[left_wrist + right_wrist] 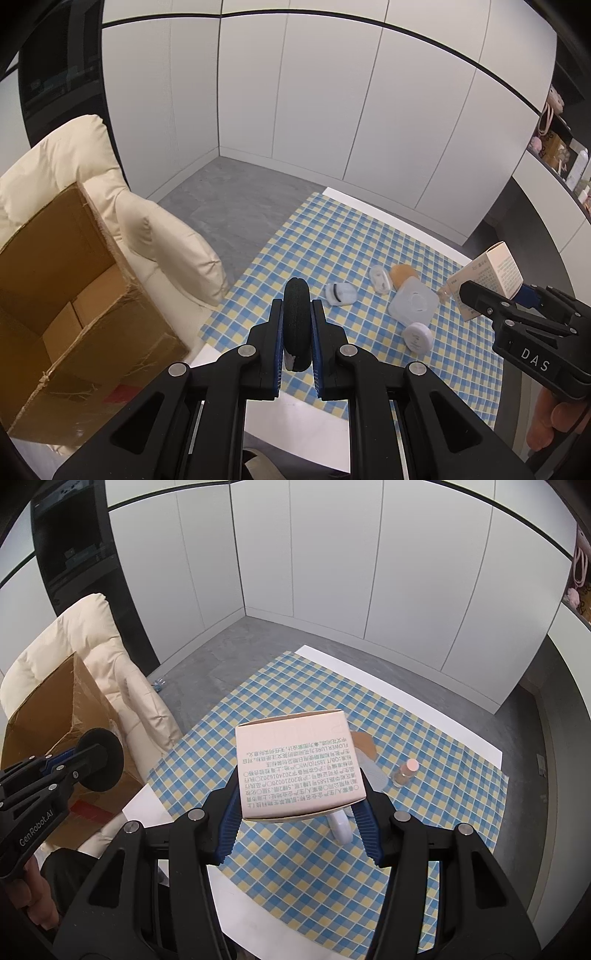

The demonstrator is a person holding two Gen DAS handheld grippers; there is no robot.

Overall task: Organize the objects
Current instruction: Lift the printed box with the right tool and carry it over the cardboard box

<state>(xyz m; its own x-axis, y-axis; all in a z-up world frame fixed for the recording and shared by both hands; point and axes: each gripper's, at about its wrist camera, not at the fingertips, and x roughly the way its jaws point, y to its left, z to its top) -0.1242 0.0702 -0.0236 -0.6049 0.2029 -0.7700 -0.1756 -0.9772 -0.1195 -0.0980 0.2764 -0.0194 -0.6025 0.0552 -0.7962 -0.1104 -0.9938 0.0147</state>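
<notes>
The pale carton (299, 764), probably light and easily dented, is best held across its flat sides, as the right gripper (299, 808) does now, jaws half spread, above the checked cloth (424, 738). The left gripper (296, 325), nearly closed, pinches a soft black round puff (296, 317) edge-on. The open cardboard box (74, 288) waits at nine o'clock.

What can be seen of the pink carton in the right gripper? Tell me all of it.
The carton is a pale pink cardboard box with squarish faces. The face toward the right wrist camera carries rows of small dark print, including the words FLOWER LURE, which read upside down. Its flaps look closed. The right gripper is shut on it, blue pads pressing its two sides, holding it tilted above the checked cloth, clear of the table. In the left wrist view it appears at far right, beyond the other items.
</notes>
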